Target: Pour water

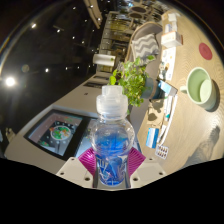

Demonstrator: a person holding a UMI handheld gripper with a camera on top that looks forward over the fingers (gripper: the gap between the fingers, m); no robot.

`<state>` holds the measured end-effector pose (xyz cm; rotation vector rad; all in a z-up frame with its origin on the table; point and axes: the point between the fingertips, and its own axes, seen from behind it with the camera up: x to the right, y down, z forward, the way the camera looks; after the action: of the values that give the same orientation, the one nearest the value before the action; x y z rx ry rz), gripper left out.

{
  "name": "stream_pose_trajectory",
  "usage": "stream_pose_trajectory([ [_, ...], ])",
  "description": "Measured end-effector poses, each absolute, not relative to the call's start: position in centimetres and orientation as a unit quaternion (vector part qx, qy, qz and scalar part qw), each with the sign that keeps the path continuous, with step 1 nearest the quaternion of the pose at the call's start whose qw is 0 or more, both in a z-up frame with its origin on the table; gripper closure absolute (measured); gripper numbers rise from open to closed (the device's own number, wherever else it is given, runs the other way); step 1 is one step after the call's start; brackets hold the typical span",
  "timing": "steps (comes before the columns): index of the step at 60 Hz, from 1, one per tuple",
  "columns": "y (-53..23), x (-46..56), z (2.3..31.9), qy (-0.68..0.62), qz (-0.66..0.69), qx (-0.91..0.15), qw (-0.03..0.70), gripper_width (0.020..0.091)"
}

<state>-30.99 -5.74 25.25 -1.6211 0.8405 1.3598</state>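
Note:
A clear plastic water bottle [111, 140] with a white cap and a blue label stands upright between my fingers. My gripper [112, 162] is shut on the water bottle; both magenta pads [89, 158] press against its lower body. The bottle's base is hidden below the fingers. Off to the right, beyond the fingers, a pale green cup [203, 89] stands on a pink round coaster [191, 96] on the table [150, 130].
A leafy green plant [133, 78] stands just behind the bottle. To the left lies a dark tray [57, 132] with a colourful picture on it. A small blue-and-white item [164, 138] lies to the right of the bottle. Chairs and a dark room lie beyond.

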Motion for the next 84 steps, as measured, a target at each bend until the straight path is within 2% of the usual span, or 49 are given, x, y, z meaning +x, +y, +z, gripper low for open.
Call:
stream_pose_trajectory([
  [8,-4.5,-26.1,23.9,0.433,0.624,-0.552,0.345,0.074],
  [14,-2.3,-24.3,21.1,0.496,0.674,-0.473,0.276,0.0742],
  [20,-3.3,-22.5,19.3,0.541,0.694,-0.425,0.214,0.0741],
  [24,-1.8,-22.1,17.3,0.561,0.689,-0.413,0.197,0.0743],
  [29,-3.6,-22.0,16.6,0.559,0.688,-0.423,0.188,0.0742],
  [30,-2.0,-22.1,16.5,0.557,0.686,-0.428,0.188,0.0743],
  [40,-4.3,-22.7,18.0,0.52,0.679,-0.484,0.186,0.0744],
  [45,-1.7,-22.6,19.1,0.478,0.654,-0.547,0.211,0.0742],
  [46,-3.9,-22.3,19.6,0.464,0.65,-0.56,0.22,0.0743],
  [49,-3.4,-21.8,20.4,0.424,0.627,-0.603,0.252,0.0744],
  [51,-3.0,-21.1,20.9,0.396,0.606,-0.631,0.28,0.0743],
  [52,-5.0,-20.6,21.8,0.381,0.593,-0.644,0.296,0.0744],
  [57,-1.2,-18.4,23.1,0.307,0.523,-0.699,0.379,0.0739],
  [68,0.0,-9.0,27.6,0.154,0.329,-0.764,0.533,0.0738],
  [73,0.4,-4.7,27.8,0.096,0.223,-0.779,0.578,0.0737],
  [84,0.8,3.1,22.2,0.022,0.049,-0.805,0.591,0.0739],
])
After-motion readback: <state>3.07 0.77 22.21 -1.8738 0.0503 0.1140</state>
